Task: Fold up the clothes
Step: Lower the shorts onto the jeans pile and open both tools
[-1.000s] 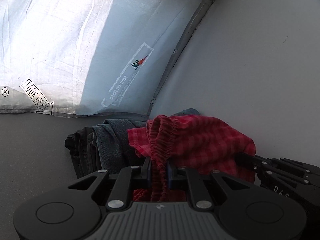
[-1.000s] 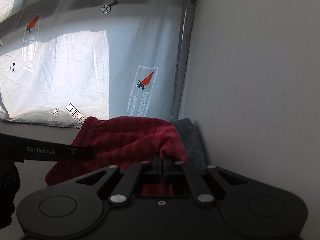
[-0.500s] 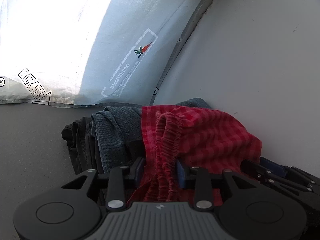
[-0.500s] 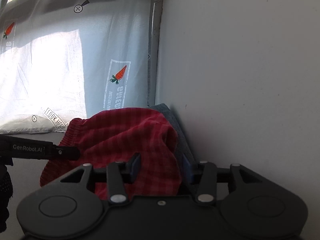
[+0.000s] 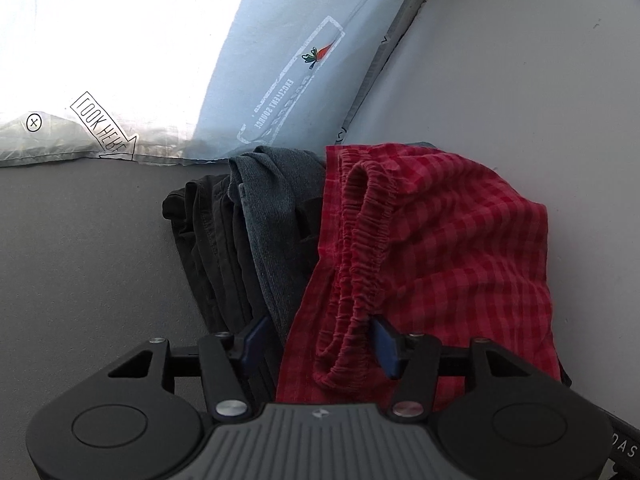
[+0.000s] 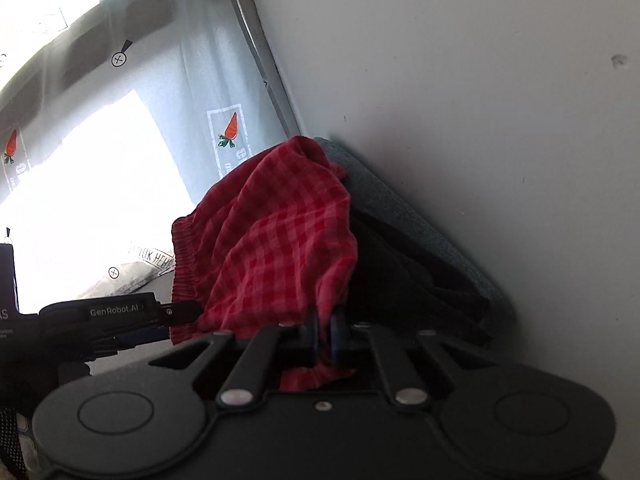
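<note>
Red checked shorts (image 5: 440, 240) lie between the spread left tool (image 5: 320, 340); right tool (image 6: 325, 334) pinches their edge.

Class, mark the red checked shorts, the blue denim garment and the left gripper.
red checked shorts (image 5: 460, 240), left wrist view, on the checked panel.
blue denim garment (image 5: 268, 216), left wrist view, on its fold.
left gripper (image 5: 320, 340), left wrist view, between its fingertips.

1. Strong backlight through the translucent printed plastic window sheet (image 5: 120, 60), blown out to white ahead-left of both claws.
2. Red checked fabric shorts (image 6: 280, 240) and black claw bodies sit in shade.
3. Fisheye bending and dark corners; focus sharp.
</note>
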The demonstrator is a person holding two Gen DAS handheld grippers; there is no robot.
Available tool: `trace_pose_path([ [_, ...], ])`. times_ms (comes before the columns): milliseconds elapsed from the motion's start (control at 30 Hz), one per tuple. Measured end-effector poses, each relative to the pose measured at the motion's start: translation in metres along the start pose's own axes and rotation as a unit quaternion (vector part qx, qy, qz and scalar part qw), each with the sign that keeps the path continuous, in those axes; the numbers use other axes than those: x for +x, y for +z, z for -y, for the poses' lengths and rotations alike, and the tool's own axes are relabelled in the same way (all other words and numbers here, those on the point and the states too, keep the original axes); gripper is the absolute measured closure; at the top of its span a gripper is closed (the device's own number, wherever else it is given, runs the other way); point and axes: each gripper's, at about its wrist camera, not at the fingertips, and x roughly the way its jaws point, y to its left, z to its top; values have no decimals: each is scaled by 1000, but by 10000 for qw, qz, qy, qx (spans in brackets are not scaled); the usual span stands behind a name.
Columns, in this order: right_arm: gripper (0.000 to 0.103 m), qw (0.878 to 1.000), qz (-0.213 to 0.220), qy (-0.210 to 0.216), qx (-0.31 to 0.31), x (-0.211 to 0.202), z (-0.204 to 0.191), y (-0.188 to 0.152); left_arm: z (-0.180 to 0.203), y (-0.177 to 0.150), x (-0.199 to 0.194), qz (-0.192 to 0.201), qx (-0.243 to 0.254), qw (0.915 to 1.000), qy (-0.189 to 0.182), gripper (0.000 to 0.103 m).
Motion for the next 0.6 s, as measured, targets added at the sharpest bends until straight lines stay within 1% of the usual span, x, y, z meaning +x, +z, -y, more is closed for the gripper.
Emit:
trace_pose_path([
  [33, 98, 10000, 2, -44, -23, -2, 0, 1, 2, 0, -4, 13, 54, 10000, -22, 45],
  [67, 98, 10000, 4, -87, -46, -5, 1, 1, 4, 0, -6, 13, 107, 9999, -47, 40],
  [167, 97, 9997, 10, -218, -114, -11, 2, 3, 9, -6, -7, -116, 221, 9996, -153, 34],
  [233, 91, 9994, 14, -305, -160, -16, 2, 4, 14, -14, -3, -268, 281, 9992, -127, 34],
  [267, 84, 9992, 17, -348, -183, -18, 3, 5, 16, -18, -2, -314, 329, 9989, -71, 34],
  [300, 79, 9990, 19, -392, -206, -20, 3, 6, 17, -22, -1, -329, 392, 9987, 7, 34],
  [333, 77, 9988, 21, -436, -229, -23, 3, 6, 17, -24, -1, -329, 428, 9985, 57, 34],
  [367, 72, 9985, 23, -479, -252, -25, 4, 7, 16, -24, -1, -330, 400, 9986, 54, 34],
  [400, 68, 9992, 121, -314, -201, -22, 3, 16, 13, -23, -2, -339, 337, 9989, 27, 34],
  [433, 67, 9995, 223, -138, -146, -19, 1, 26, 10, -22, -2, -350, 264, 9990, -21, 34],
  [500, 59, 9988, 428, 214, -36, -12, -1, 45, 5, -19, -4, -344, 141, 9993, -85, 34],
  [600, 59, 9945, 734, 740, 128, -2, -4, 74, 1, -11, -5, -272, 64, 9996, -69, 34],
])
